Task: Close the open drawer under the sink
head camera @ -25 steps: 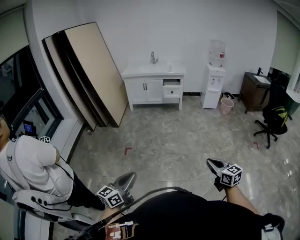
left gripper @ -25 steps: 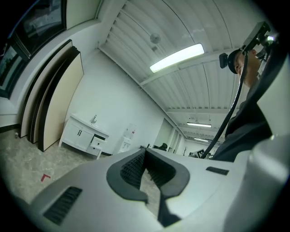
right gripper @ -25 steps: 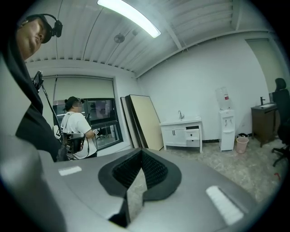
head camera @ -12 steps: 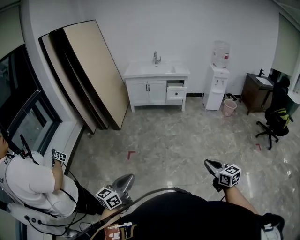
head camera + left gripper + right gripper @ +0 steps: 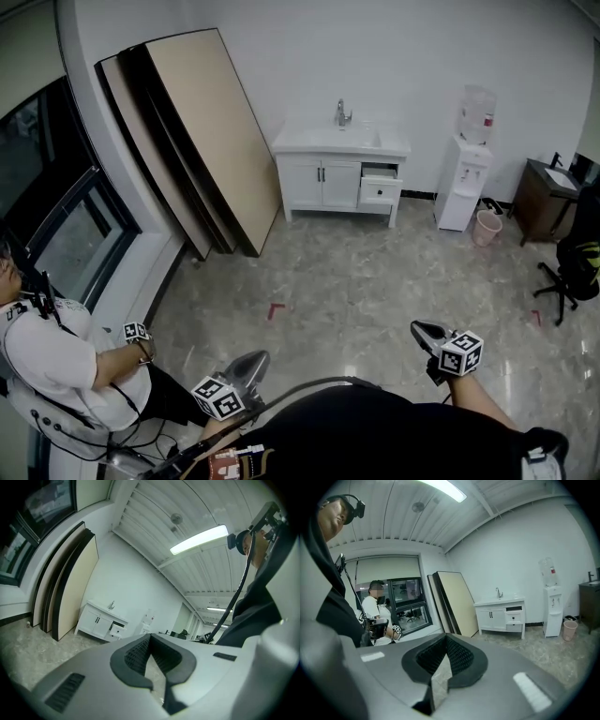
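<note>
the open drawer sits at the upper right of the white sink cabinet, which stands against the far wall. its front is pulled a little way out into the room, with a dark gap showing above it. both tools are down by the person's body at the near edge of the head view, well apart from the cabinet, with a wide stretch of stone floor between. the left gripper has its pads pressed together at the tips with nothing between them, and the right gripper is likewise closed and empty. the drawer lies straight ahead and far off, slightly left of the right gripper's line and clearly right of the left gripper's. the right one therefore looks the better placed, and probably the nearer, though neither is within reach yet. the drawer's front runs side to side along the cabinet face, and it slides in toward the wall. any push would have to go square against that front, away from the person. leaning boards stand left of the cabinet and a water dispenser just right of it. neither looks to be in the way of a direct walk up to the cabinet.
</note>
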`<action>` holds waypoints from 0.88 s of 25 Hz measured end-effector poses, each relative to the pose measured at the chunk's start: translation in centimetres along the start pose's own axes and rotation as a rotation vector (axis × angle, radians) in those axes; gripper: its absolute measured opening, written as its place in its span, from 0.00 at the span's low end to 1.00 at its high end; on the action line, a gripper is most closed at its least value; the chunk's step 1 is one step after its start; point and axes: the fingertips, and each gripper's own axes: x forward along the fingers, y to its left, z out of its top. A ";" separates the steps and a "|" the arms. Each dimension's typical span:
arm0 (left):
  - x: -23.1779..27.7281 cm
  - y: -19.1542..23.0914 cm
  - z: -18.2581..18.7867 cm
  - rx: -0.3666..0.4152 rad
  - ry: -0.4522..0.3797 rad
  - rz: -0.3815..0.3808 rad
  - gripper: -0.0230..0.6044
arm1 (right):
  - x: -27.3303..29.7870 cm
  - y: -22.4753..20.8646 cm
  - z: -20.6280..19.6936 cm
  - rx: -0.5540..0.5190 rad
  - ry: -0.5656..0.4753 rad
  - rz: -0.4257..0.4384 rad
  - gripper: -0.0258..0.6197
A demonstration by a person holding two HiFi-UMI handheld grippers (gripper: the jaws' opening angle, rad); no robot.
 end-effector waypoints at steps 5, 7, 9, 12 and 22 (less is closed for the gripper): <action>6.9 0.4 1.0 -0.001 -0.045 0.055 0.04 | 3.2 -7.3 3.4 -0.026 0.006 0.063 0.04; 10.1 0.0 1.6 0.013 -0.047 0.056 0.04 | 4.1 -9.9 5.5 -0.044 -0.003 0.084 0.04; 13.2 0.0 2.4 0.017 -0.055 0.062 0.04 | 4.8 -12.5 7.3 -0.057 -0.010 0.097 0.04; 17.8 -0.1 2.9 0.014 -0.066 0.056 0.04 | 4.9 -16.7 9.1 -0.055 -0.021 0.097 0.04; 30.0 0.4 2.5 0.010 -0.024 0.011 0.04 | 5.2 -28.1 9.8 -0.006 -0.018 0.049 0.04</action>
